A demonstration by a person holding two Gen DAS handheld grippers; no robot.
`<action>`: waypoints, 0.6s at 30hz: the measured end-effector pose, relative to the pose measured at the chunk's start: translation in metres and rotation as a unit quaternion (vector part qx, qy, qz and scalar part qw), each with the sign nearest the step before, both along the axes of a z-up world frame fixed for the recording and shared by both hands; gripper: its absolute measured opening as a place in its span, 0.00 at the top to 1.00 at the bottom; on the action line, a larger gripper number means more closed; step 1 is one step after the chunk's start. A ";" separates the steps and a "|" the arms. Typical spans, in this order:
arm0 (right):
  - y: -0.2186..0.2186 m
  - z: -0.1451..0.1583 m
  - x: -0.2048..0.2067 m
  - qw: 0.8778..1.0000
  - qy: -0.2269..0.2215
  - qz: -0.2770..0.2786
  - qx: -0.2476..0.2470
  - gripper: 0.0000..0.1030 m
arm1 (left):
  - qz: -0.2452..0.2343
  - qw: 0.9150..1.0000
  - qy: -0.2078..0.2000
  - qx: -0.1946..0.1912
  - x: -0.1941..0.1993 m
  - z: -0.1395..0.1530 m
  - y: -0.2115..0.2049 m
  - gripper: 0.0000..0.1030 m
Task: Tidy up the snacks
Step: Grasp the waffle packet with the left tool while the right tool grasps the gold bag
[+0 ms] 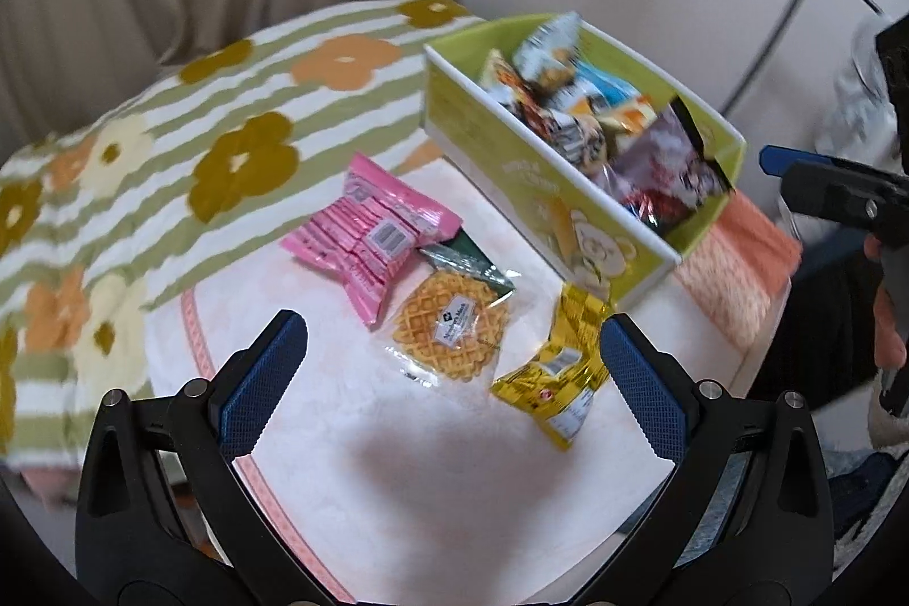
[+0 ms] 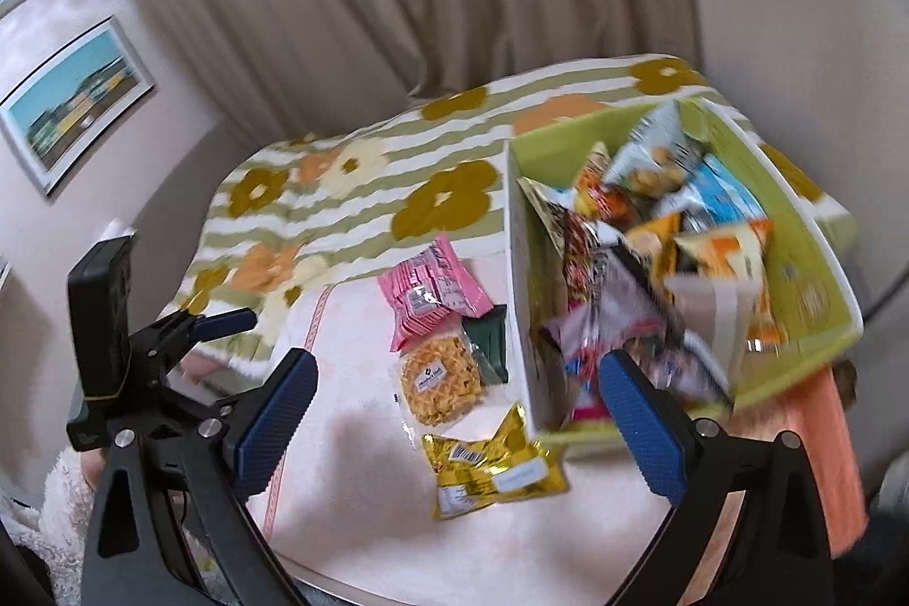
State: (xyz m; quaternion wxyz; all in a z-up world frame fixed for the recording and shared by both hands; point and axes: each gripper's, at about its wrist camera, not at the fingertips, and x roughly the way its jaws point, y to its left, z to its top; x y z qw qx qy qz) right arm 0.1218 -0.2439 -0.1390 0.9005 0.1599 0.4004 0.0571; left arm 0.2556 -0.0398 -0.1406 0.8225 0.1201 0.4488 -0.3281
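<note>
Beige curtains behind a pale desk point(image 1: 443, 481): green box point(image 1: 511, 151) at 1 o'clock already crammed with snacks, four packets loose at centre, led by pink packet point(image 1: 375, 237) and yellow packet point(image 1: 559, 373), probably awaiting boxing; left gripper point(image 1: 454, 379) and right gripper point(image 2: 457, 413) hover above, jaws apart, empty.

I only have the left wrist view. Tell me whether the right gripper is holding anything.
Observer: No. The right gripper is open, with nothing clamped between its fingers.
Operator: Report the room left inside the green box.
Observer: The snack packets heap against one side of the green box; its opposite inner wall is bare.
Operator: Name the loose snack closest to that gripper.
Observer: The yellow packet; in the right wrist view it lies low between the open fingers.
</note>
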 end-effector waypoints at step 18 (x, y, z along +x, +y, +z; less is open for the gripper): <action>0.029 -0.142 -0.015 0.952 0.163 -0.251 0.059 0.04 | -0.188 0.976 0.088 0.064 0.050 -0.122 -0.063 0.07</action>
